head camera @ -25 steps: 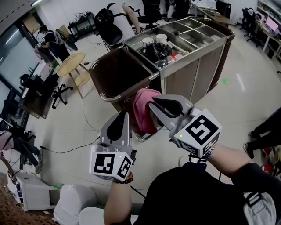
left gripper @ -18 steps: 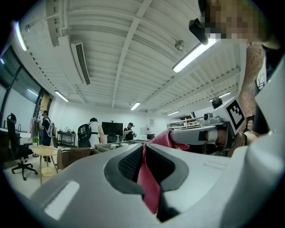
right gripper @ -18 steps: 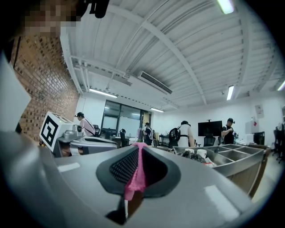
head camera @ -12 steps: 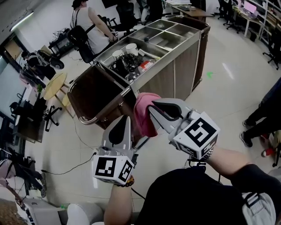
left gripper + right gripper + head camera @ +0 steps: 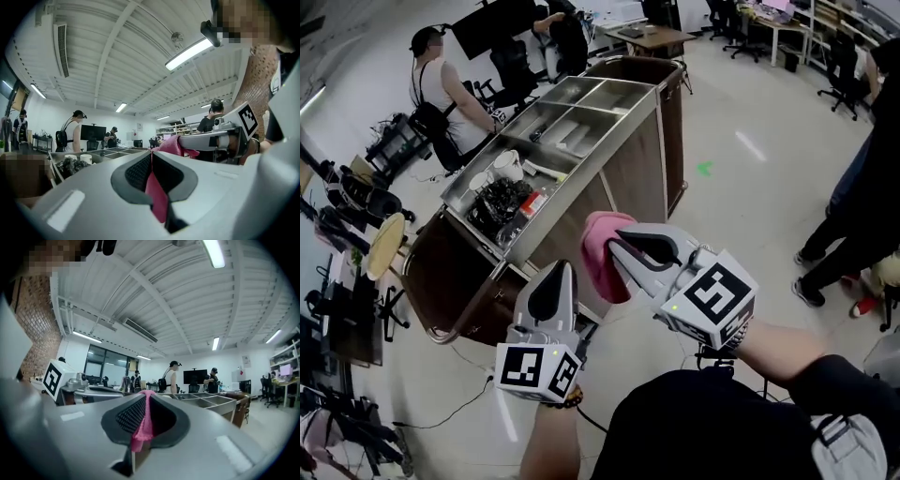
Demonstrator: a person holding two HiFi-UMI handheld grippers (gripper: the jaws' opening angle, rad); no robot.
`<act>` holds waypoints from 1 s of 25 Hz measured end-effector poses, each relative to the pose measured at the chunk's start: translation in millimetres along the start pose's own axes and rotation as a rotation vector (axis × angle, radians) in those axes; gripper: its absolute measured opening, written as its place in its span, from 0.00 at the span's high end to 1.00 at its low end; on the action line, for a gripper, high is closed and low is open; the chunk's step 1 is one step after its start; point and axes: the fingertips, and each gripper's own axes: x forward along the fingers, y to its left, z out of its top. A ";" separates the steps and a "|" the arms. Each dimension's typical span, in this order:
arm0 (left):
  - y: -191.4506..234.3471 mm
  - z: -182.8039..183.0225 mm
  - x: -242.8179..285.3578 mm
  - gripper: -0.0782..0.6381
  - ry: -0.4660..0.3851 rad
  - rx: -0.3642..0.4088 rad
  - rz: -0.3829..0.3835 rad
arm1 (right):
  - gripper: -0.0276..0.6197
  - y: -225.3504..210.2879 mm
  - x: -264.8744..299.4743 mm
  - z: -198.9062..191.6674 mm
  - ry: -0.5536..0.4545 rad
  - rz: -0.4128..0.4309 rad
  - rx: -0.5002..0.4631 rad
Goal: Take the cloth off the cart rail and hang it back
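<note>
The left tongs (image 5: 566, 269) and the right tongs (image 5: 614, 242) each pinch tight on the pink cloth (image 5: 602, 272) stretched between them, with the cart (image 5: 628, 169) beyond.

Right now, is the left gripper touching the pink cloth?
Touching: the left gripper pinches the pink cloth between its shut jaws, which shows plainly in the left gripper view.

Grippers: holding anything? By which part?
Both hold the pink cloth. The left gripper is shut on a thin fold of it. The right gripper is shut on a bunched fold near the cloth's top.
</note>
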 end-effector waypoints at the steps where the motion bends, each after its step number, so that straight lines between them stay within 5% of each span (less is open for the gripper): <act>1: -6.6 -1.2 13.1 0.88 -0.001 -0.001 -0.012 | 0.92 -13.9 -6.1 1.0 -0.007 -0.011 -0.021; 6: -42.4 -14.8 77.9 0.88 -0.006 -0.012 -0.087 | 0.92 -76.8 -38.9 -2.9 0.008 -0.096 0.014; 10: -67.8 -30.8 122.6 0.88 -0.010 -0.027 -0.141 | 0.92 -122.3 -58.2 -9.0 -0.011 -0.138 -0.047; 25: -128.6 -69.1 240.4 0.88 0.009 -0.078 -0.358 | 0.92 -243.3 -110.7 -29.3 -0.002 -0.382 -0.063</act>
